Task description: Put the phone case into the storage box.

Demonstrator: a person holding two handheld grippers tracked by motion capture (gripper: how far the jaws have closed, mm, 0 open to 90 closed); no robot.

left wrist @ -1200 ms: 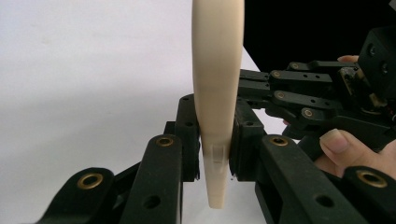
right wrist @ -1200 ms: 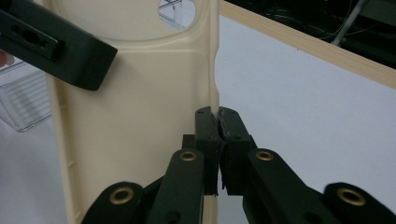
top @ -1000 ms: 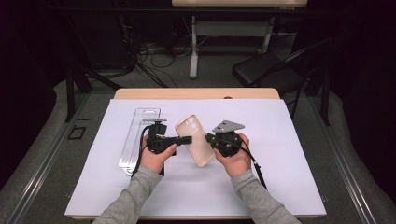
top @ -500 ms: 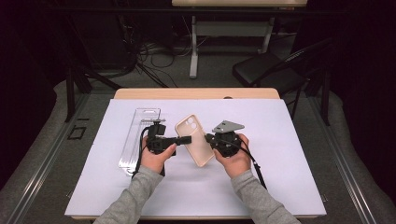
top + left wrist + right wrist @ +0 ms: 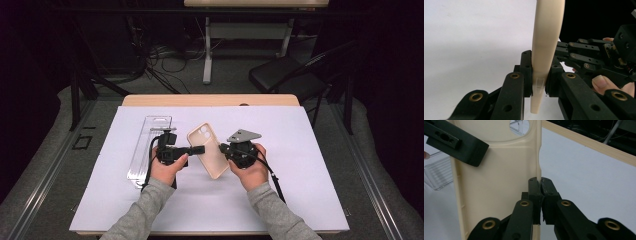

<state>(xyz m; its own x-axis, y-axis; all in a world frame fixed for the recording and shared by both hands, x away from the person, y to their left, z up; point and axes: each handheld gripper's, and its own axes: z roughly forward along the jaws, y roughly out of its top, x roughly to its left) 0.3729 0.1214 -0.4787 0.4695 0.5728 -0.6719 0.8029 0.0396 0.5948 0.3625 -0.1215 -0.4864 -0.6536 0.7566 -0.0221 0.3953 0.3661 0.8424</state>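
Note:
A cream phone case is held just above the white table cover, between both hands. My left gripper is shut on its left long edge; in the left gripper view the case stands edge-on, pinched between the jaws of that gripper. My right gripper is shut on the opposite edge. The right gripper view faces the case's inner side, whose thin rim sits between the jaws of the right gripper. One left finger crosses the case's upper left there.
A clear plastic packaging tray lies left of the hands and shows through the case's camera hole. The white sheet covers most of the wooden table. A black chair and cables stand beyond the far edge.

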